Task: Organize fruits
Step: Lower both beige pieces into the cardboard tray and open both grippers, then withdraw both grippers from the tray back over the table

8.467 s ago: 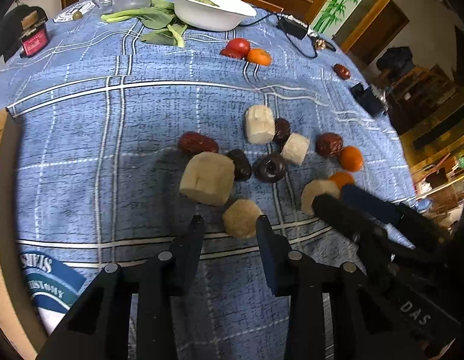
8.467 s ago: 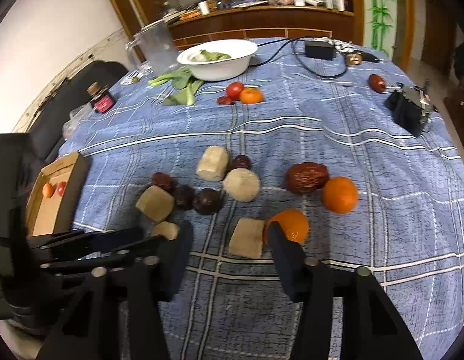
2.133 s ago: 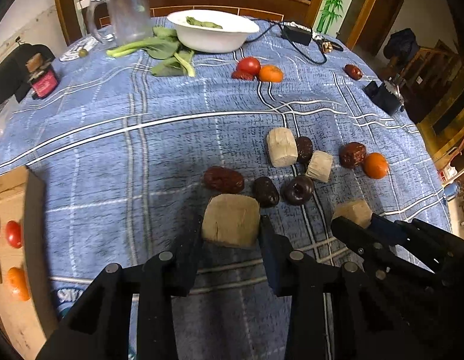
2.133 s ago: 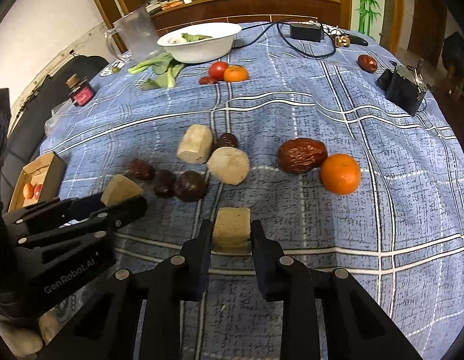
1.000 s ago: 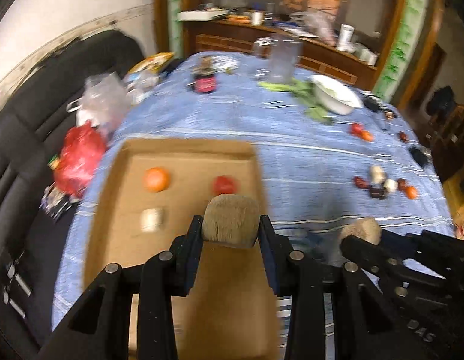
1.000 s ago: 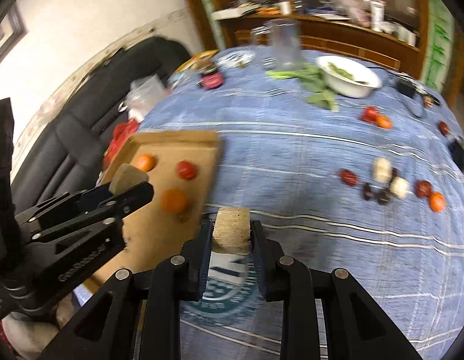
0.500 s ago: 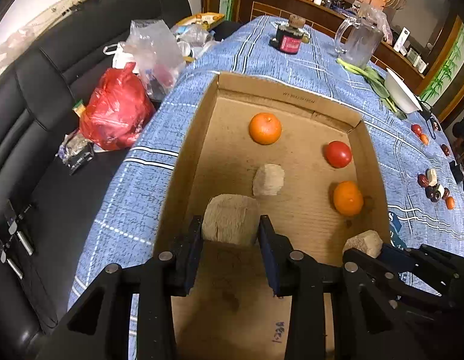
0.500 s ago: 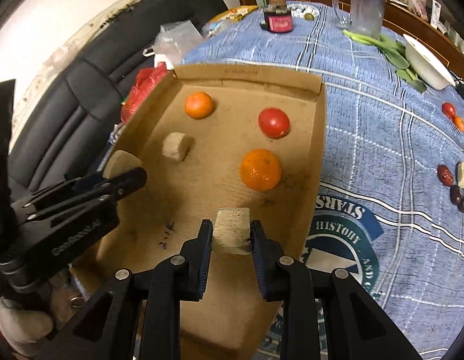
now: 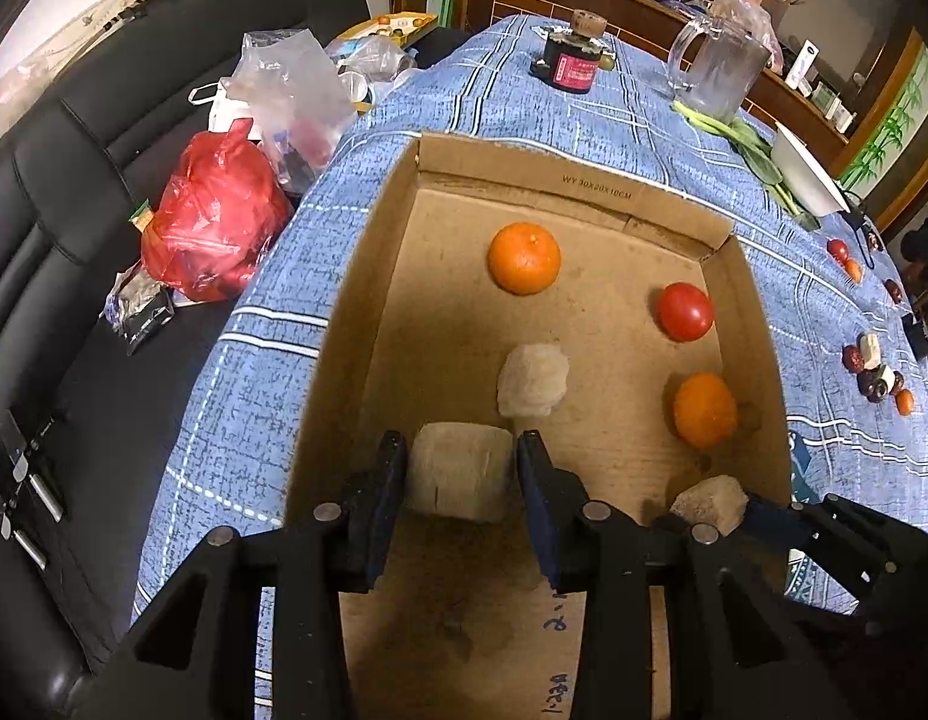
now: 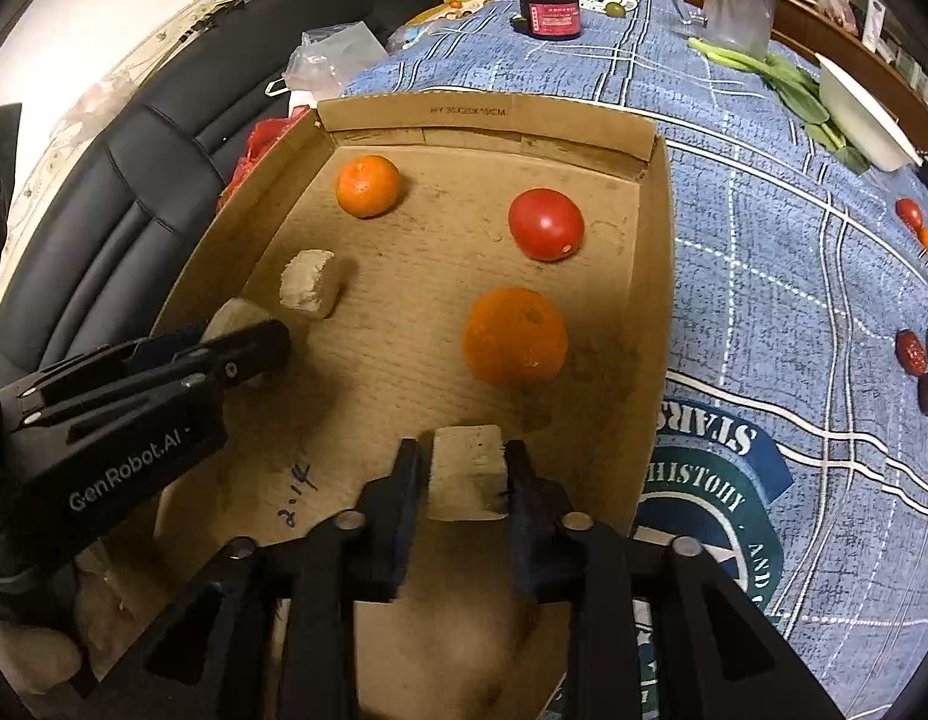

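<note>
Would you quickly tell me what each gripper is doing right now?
Left gripper: closed on a beige chunk.
Right gripper: closed on a smaller beige block.

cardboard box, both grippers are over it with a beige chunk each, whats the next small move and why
Probably lower both a little and open the jaws. The left gripper and right gripper each clamp a beige chunk over bare floor of the cardboard box, clear of the loose chunk, two oranges and tomato.

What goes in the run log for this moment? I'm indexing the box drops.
left gripper: shut on beige chunk | right gripper: shut on tan block | both over cardboard box | not released
</note>
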